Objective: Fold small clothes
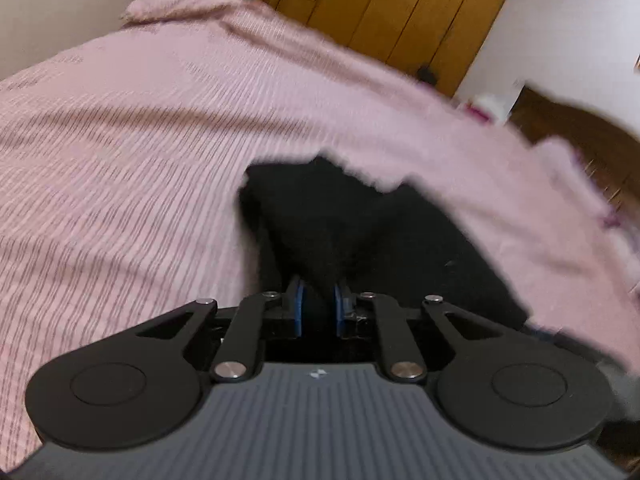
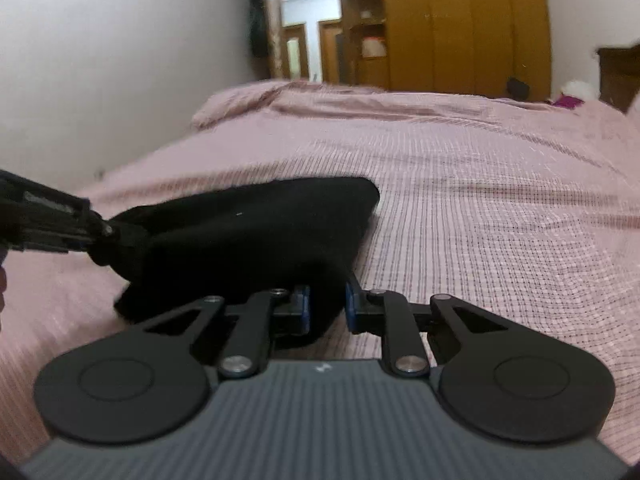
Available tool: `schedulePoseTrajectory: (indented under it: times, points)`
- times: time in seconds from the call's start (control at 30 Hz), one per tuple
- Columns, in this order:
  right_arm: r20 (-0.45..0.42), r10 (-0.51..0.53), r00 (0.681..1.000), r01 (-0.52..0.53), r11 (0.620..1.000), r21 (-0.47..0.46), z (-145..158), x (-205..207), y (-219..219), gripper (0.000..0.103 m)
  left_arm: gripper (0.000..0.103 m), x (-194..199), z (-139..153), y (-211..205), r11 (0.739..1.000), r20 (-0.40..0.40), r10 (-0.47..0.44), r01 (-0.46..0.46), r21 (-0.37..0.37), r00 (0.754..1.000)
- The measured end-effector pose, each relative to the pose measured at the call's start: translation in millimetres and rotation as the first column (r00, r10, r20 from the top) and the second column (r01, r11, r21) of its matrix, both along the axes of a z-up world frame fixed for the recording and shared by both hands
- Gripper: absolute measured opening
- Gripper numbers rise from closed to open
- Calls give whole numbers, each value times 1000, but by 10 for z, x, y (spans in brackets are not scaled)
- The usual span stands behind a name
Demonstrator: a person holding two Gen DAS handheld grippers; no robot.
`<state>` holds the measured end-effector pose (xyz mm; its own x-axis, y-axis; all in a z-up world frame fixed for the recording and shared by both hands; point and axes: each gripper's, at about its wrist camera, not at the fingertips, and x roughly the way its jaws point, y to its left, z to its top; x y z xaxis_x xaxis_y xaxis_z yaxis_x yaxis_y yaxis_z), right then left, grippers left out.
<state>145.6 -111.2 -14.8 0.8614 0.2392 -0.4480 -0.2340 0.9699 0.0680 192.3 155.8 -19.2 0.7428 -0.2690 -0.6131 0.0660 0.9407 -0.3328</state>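
Stretching claw-to-claw across the bed: black garment.

- Garment: plain black, no pattern
- Bed cover: pale pink with a fine grid of thin darker lines
- Pads on the fingers: blue, on black arms
- Wardrobe: warm honey-brown wood
- Wall: white
- Gripper body: grey, ribbed

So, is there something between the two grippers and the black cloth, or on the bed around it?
Nothing visible. The left gripper and the right gripper are each shut on the black garment itself. The pink bedspread beside and beyond it shows only bare fabric, so there is room to lay the fold.
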Motion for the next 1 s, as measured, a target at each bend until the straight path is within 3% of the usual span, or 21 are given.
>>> schedulePoseTrajectory:
  times: [0.07, 0.17, 0.27, 0.37, 0.5, 0.67, 0.8, 1.0]
  points:
    - [-63, -3, 998, 1, 999, -33, -169, 41, 39, 19, 18, 93, -215, -12, 1000, -61, 11, -11, 7, 998]
    - [-155, 11, 988, -13, 1000, -11, -356, 94, -15, 21, 19, 143, -265, -15, 1000, -70, 12, -13, -2, 997]
    - [-155, 47, 987, -49, 999, -11, -235, 44, -84, 22, 27, 128, -108, -7, 1000, -59, 9, -8, 23, 998]
    - [-158, 58, 986, -51, 998, 48, -44, -9, -216, 22, 38, 63, 110, 10, 999, -17, 26, -25, 42, 1000]
    - [-79, 63, 995, -58, 996, 70, 242, -72, -300, 22, 47, 90, 370, -80, 995, 73, 13, -20, 97, 997]
    - [-45, 63, 997, -55, 985, 164, 430, 154, -310, 22, 47, 248, 525, -319, 995, 111, 4, -15, 98, 994]
    - [-91, 65, 994, -55, 992, 110, 265, 477, -129, 22, 45, 603, 362, -499, 992, 73, -77, 69, 102, 994]
    - [-145, 93, 985, -70, 985, 156, -97, 729, 8, 24, 43, 942, -11, -527, 969, 38, 14, -23, 247, 999]
